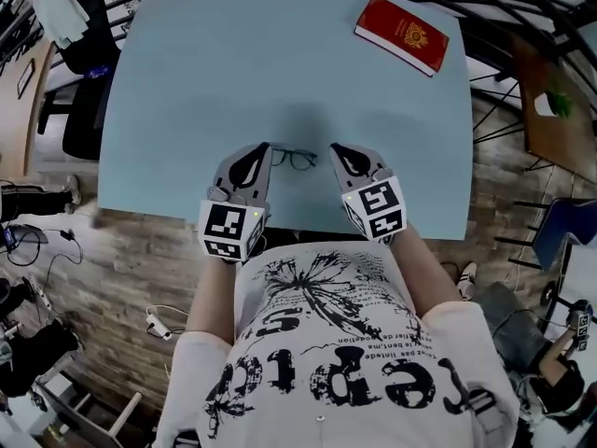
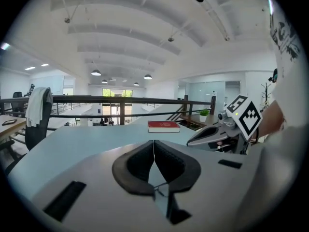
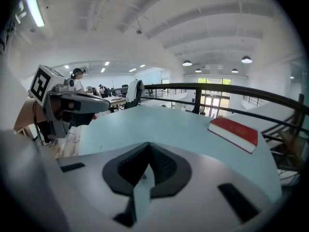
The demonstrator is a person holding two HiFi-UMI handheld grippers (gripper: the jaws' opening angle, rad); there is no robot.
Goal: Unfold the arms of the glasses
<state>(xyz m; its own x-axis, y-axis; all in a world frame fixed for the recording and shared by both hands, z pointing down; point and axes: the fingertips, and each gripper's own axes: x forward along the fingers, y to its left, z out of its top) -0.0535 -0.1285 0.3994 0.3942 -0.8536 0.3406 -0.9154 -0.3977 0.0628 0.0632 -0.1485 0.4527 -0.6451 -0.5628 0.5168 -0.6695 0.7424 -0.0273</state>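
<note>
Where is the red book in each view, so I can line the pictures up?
Head view: the red book lies at upper right, near the far right corner of the table.
Left gripper view: the book sits just right of centre, at the table's far edge.
Right gripper view: the book lies right of centre, by the table's edge.
Shared landmark: the light blue table under it, seen in all three.
</note>
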